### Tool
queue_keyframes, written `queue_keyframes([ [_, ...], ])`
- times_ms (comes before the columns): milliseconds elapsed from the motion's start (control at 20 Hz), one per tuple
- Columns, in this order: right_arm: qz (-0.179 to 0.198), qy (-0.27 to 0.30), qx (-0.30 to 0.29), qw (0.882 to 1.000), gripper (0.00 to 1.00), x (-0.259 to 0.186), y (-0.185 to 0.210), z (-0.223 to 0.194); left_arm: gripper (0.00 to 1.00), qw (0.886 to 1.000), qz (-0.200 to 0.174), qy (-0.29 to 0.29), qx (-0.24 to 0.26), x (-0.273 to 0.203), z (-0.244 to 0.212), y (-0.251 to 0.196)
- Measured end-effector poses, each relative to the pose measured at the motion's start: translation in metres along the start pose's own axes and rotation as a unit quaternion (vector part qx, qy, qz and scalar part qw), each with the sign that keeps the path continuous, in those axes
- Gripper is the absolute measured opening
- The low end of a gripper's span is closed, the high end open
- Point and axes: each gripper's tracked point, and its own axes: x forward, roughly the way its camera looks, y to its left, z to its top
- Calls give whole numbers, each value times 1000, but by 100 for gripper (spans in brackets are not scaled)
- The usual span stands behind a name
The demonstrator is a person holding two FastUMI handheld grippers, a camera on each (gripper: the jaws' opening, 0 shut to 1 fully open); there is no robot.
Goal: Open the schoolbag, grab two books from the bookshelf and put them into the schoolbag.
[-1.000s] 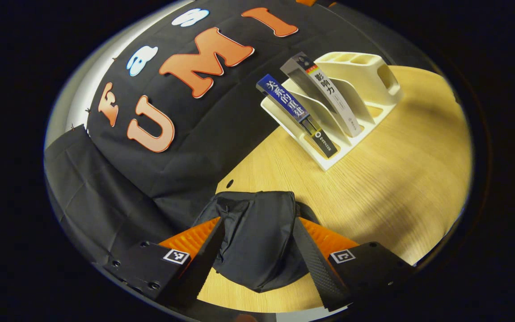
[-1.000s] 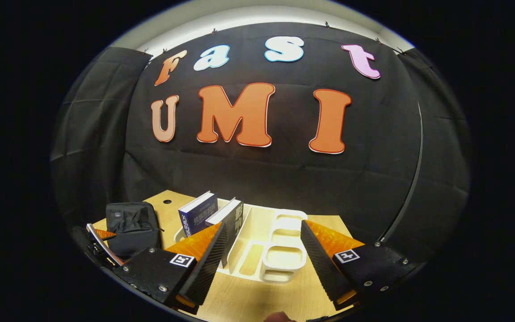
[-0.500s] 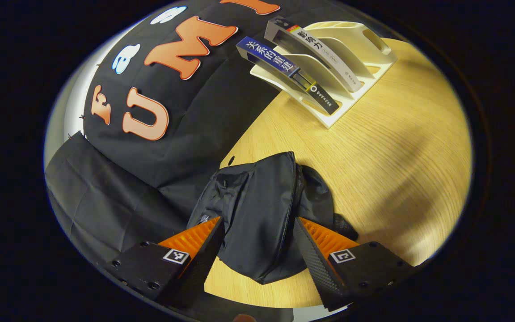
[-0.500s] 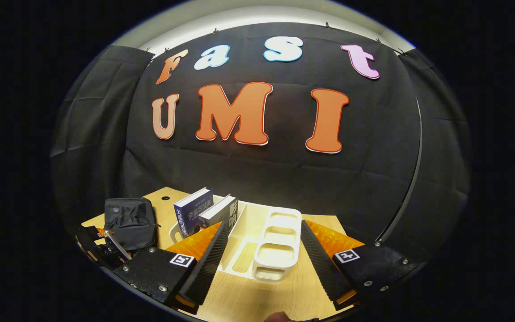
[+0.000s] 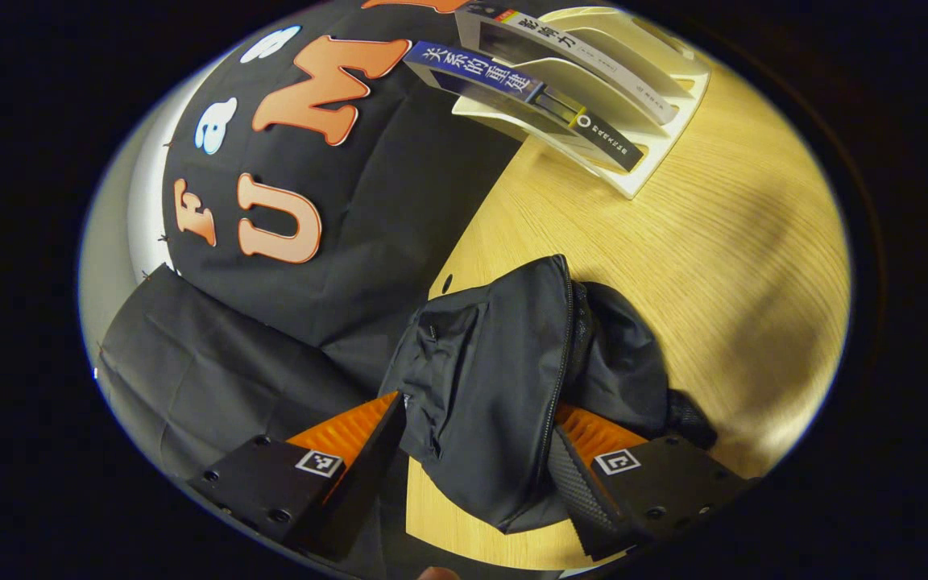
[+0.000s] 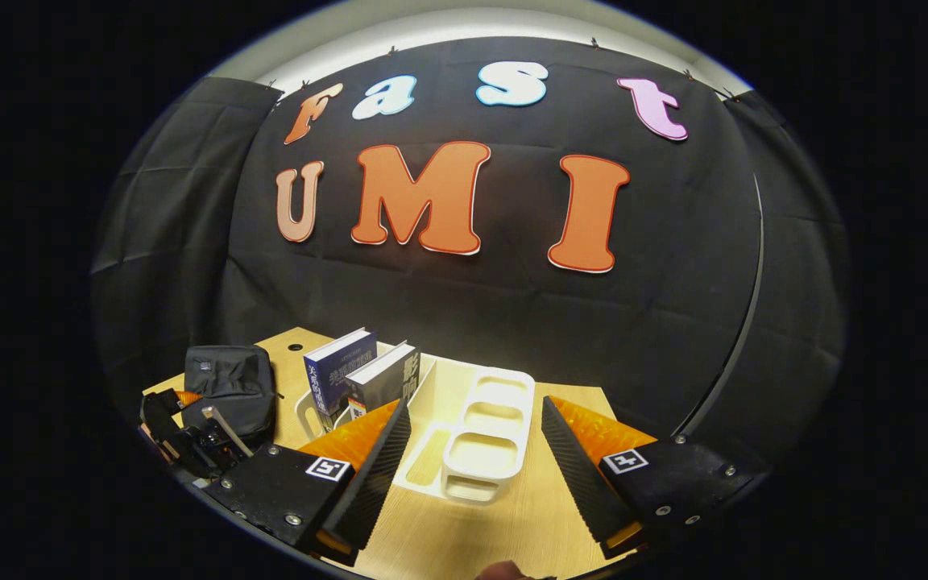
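Note:
The black schoolbag (image 5: 496, 370) lies on the wooden table (image 5: 714, 266) with its zipper (image 5: 562, 346) closed. My left gripper (image 5: 472, 475) is open and straddles the bag's near end; its right finger (image 5: 585, 483) is against the fabric by the zipper. A blue book (image 5: 496, 79) and a grey book (image 5: 593, 60) lean in the white bookshelf (image 5: 657, 165) beyond. My right gripper (image 6: 472, 471) is open and empty, hovering in front of the bookshelf (image 6: 484, 439). In the right gripper view the blue book (image 6: 335, 374), the grey book (image 6: 383, 380), the bag (image 6: 226, 385) and the left gripper (image 6: 186, 435) stand at the left.
The table ends at the black cloth wall (image 5: 335, 266) just behind the bag, with a small cable hole (image 5: 447, 283) near that edge. Bare wood (image 5: 754, 282) stretches between bag and bookshelf. The shelf's near compartments (image 6: 484, 451) hold nothing.
My left gripper has moved forward and down over the bag, so the bag now sits deeper between its fingers. The right gripper has drifted slightly; the bookshelf looks a little higher in its view.

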Motion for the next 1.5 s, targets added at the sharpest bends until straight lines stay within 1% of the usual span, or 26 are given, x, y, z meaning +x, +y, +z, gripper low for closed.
queue_keyframes([
  [100, 4, -2, -2, 1000, 98, 0, 3, 4, 97, 1000, -6, 1, 4, 10, 0, 0],
  [200, -3, -7, -12, 1000, 98, 4, 6, 10, 96, 1000, -18, 1, -7, 17, -2, -2],
  [300, -11, 2, -12, 1000, 98, 9, 12, 8, 95, 999, -41, -4, -18, 21, -1, -4],
  [350, -12, 4, -9, 1000, 98, 11, 16, 10, 83, 998, -61, -7, -19, 22, 0, -8],
  [400, -15, 6, -10, 1000, 98, 15, 23, 13, 83, 996, -83, -14, -18, 23, 2, -11],
  [450, -21, 7, -12, 1000, 98, 17, 28, 14, 69, 994, -105, -23, -18, 22, 6, -13],
  [550, -35, 9, -12, 999, 98, 27, 41, 19, 49, 989, -140, -39, -18, 20, 8, -11],
  [600, -39, 14, -11, 999, 98, 31, 50, 20, 33, 985, -162, -47, -23, 18, 11, -13],
  [650, -46, 18, -11, 999, 98, 35, 59, 22, 22, 981, -188, -48, -29, 16, 9, -13],
  [700, -52, 23, -13, 998, 98, 38, 68, 25, 16, 973, -221, -52, -32, 13, 10, -15],
  [800, -62, 27, -14, 998, 98, 45, 85, 34, 13, 962, -262, -60, -36, 15, 11, -6],
  [850, -66, 28, -14, 997, 98, 50, 95, 38, 10, 957, -280, -65, -42, 16, 13, 2],
  [900, -69, 34, -15, 997, 98, 55, 105, 42, 10, 951, -298, -70, -50, 15, 17, 11],
  [950, -73, 44, -18, 996, 98, 61, 113, 42, 9, 944, -318, -72, -58, 18, 17, 19],
  [1050, -80, 55, -28, 995, 98, 70, 128, 50, 9, 925, -367, -69, -74, 23, 21, 27],
  [1100, -84, 61, -33, 994, 98, 75, 136, 54, 9, 917, -384, -69, -81, 29, 22, 31],
  [1200, -87, 75, -34, 993, 98, 85, 150, 59, 8, 904, -411, -69, -95, 29, 21, 55],
  [1300, -82, 92, -36, 992, 98, 94, 165, 61, 7, 890, -437, -69, -105, 34, 21, 72],
  [1400, -79, 128, -54, 987, 98, 102, 176, 55, 8, 876, -464, -73, -110, 40, 22, 84],
  [1500, -82, 153, -71, 982, 99, 113, 188, 52, 7, 866, -483, -74, -109, 46, 20, 96],
])
